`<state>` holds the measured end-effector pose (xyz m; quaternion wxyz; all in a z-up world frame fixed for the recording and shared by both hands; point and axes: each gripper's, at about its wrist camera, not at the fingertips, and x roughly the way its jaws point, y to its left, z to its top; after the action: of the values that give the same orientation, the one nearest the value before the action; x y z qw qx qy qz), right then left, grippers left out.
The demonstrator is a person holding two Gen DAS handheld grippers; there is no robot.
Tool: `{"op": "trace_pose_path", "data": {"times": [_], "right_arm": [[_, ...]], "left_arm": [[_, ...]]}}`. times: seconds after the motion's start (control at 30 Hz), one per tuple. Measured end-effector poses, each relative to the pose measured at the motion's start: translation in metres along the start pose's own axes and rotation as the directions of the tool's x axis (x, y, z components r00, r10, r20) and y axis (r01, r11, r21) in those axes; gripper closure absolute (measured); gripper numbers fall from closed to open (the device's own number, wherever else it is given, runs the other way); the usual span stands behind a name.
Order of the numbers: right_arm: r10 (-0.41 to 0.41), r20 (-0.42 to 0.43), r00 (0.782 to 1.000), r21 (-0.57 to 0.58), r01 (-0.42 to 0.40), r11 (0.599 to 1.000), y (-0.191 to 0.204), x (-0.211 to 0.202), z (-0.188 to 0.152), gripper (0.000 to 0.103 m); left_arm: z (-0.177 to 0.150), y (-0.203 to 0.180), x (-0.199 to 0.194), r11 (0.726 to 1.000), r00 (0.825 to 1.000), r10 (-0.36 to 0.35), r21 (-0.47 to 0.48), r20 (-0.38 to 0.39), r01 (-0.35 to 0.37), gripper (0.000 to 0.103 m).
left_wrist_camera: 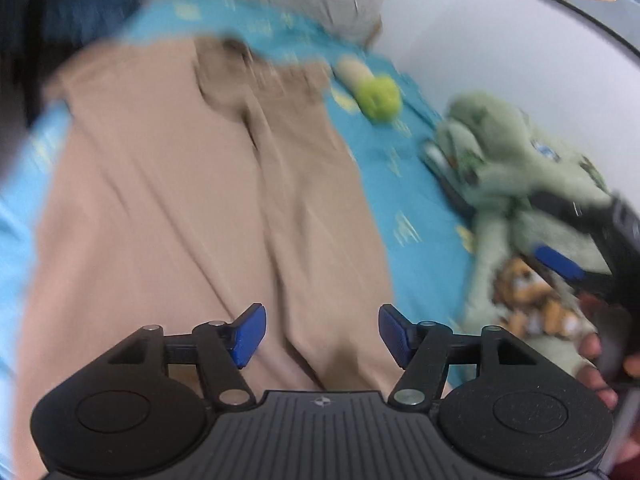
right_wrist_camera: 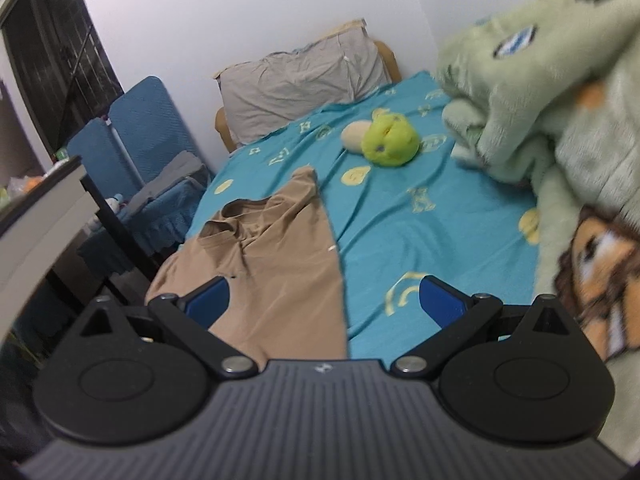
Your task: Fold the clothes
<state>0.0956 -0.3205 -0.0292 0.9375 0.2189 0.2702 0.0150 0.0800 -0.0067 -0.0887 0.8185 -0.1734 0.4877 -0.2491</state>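
On the bed sheet (right_wrist_camera: 440, 216) lie the tan trousers (left_wrist_camera: 200, 200), spreading from 6 toward 11 o'clock of the left gripper (left_wrist_camera: 322, 334), fingers wide and empty. The right gripper (right_wrist_camera: 324, 304), likewise wide, risks snagging the fleece blanket (right_wrist_camera: 560, 92) at 2 o'clock.

No readable text anywhere — only unlettered prints on the bedding.

Smooth tan cloth trousers (right_wrist_camera: 272, 264); fluffy green blanket (right_wrist_camera: 552, 92); matt plastic claws.
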Motion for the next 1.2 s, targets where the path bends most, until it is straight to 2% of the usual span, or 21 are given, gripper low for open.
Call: {"op": "trace_pose_path", "data": {"times": [0.1,0.27,0.33,0.43,0.5,0.53,0.57,0.6,0.7,0.8,0.83,0.9,0.97,1.13,1.2], "right_arm": [[0.011,-0.016,1.000,0.032,-0.010,0.999,-0.001,0.002,-0.002,0.000],[0.012,-0.024,1.000,0.054,-0.011,0.999,-0.005,0.003,-0.003,0.000],[0.016,-0.038,0.999,0.067,-0.014,0.998,-0.008,0.005,-0.003,0.000],[0.023,-0.055,0.998,0.075,-0.019,0.997,-0.009,0.008,-0.004,0.000],[0.027,-0.063,0.998,0.068,-0.023,0.997,-0.008,0.010,-0.004,0.000],[0.028,-0.067,0.997,0.064,-0.023,0.998,-0.007,0.011,-0.005,0.000],[0.027,-0.071,0.997,0.059,-0.023,0.998,-0.006,0.012,-0.005,0.000],[0.026,-0.072,0.997,0.054,-0.022,0.998,-0.005,0.013,-0.005,0.000],[0.019,-0.070,0.997,0.033,-0.016,0.999,-0.001,0.013,-0.006,0.000],[0.014,-0.067,0.998,0.014,-0.013,1.000,0.000,0.013,-0.007,0.000],[0.015,-0.066,0.998,0.010,-0.014,1.000,0.001,0.013,-0.007,0.000],[0.015,-0.064,0.998,0.001,-0.015,1.000,0.002,0.013,-0.007,0.000],[0.012,-0.061,0.998,-0.010,-0.012,1.000,0.005,0.014,-0.007,0.000],[0.007,-0.048,0.999,-0.052,-0.010,0.999,0.010,0.010,-0.009,0.000],[0.010,-0.040,0.999,-0.058,-0.013,0.998,0.011,0.008,-0.009,0.000]], "left_arm": [[-0.019,-0.003,0.022,0.999,0.994,-0.039,-0.018,-0.106,0.037,0.046],[-0.029,-0.005,0.034,0.998,0.985,-0.066,-0.016,-0.158,0.064,0.047],[-0.031,-0.004,0.038,0.997,0.981,-0.074,-0.017,-0.180,0.072,0.053],[-0.035,-0.004,0.042,0.997,0.975,-0.081,-0.006,-0.207,0.081,0.066],[-0.038,-0.008,0.041,0.996,0.975,-0.074,0.029,-0.209,0.082,0.084],[-0.039,-0.010,0.041,0.996,0.975,-0.071,0.047,-0.211,0.082,0.089],[-0.040,-0.013,0.041,0.995,0.975,-0.067,0.064,-0.212,0.082,0.098],[-0.041,-0.015,0.040,0.993,0.975,-0.064,0.082,-0.213,0.083,0.100],[-0.038,-0.019,0.023,0.987,0.975,-0.110,0.090,-0.195,0.129,0.101],[-0.034,-0.019,0.003,0.980,0.966,-0.158,0.086,-0.207,0.178,0.101],[-0.034,-0.017,-0.002,0.982,0.967,-0.150,0.079,-0.205,0.170,0.101],[-0.037,-0.012,-0.001,0.991,0.974,-0.083,0.085,-0.210,0.103,0.101],[-0.041,-0.011,0.004,0.994,0.974,-0.023,0.096,-0.225,0.045,0.101],[-0.039,-0.016,0.006,0.992,0.979,0.012,0.129,-0.205,0.014,0.100],[-0.040,-0.017,0.003,0.989,0.983,0.026,0.147,-0.182,0.001,0.093]]}}
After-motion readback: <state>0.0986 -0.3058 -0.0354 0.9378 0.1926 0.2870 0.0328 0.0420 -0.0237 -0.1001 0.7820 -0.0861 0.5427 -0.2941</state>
